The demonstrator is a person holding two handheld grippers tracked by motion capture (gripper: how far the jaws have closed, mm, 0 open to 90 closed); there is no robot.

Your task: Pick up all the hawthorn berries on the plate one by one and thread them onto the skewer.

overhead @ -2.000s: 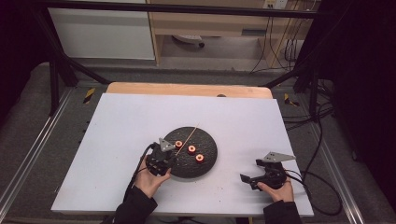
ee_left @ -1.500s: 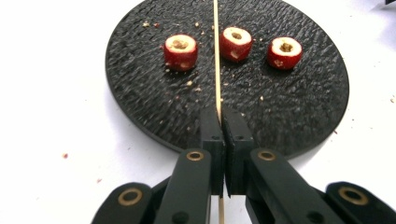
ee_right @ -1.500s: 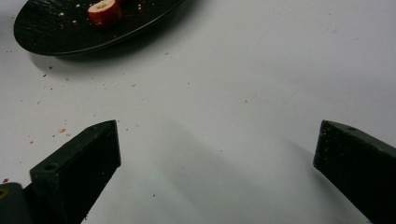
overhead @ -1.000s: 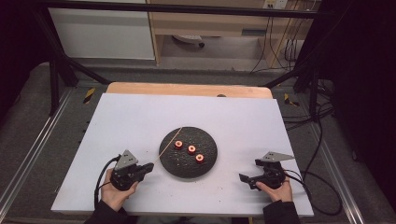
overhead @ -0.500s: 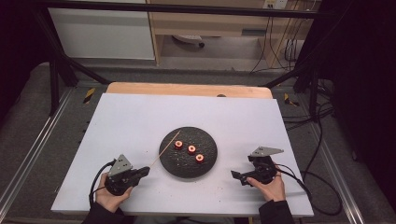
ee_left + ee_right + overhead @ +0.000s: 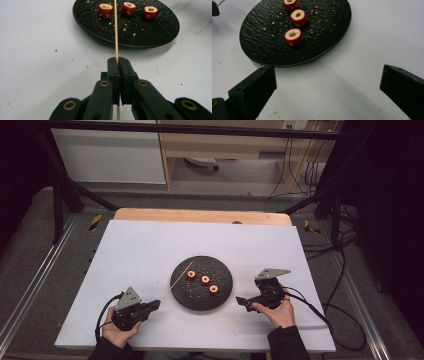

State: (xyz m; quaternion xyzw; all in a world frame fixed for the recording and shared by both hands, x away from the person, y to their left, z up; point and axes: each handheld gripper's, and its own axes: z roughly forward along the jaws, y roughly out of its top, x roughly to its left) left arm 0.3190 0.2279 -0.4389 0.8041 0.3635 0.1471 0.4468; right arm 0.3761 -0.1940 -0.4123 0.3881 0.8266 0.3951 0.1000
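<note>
Skewer (image 6: 116, 30) is pinched between the pressed-together jaws of the left gripper (image 6: 117, 60); its shaft runs forward from the jaw tips and over the near rim of the black plate (image 6: 160, 35). High view shows the same thin stick (image 6: 177, 279) slanting from that gripper (image 6: 154, 305) up to the plate's left edge (image 6: 176, 285), tip over the rim.

Left gripper view gives detail the high view lacks: three cored red fruit pieces (image 6: 105, 10) in a row at the plate's far side, crumbs on the textured plate and on the white table (image 6: 37, 50). Skewer passes between the left and middle pieces in that view; cannot tell if it touches either.

Right gripper view: jaws spread wide, nothing between them, hovering over bare table just short of the plate rim (image 6: 332, 50). Fruit pieces (image 6: 293, 37) show hollow cores from this angle.

High view places the right gripper (image 6: 241, 302) just right of the plate, held by the right hand (image 6: 277, 311); a cable (image 6: 325, 320) trails off to the right. Left hand (image 6: 117, 332) sits near the table's front edge.
</note>
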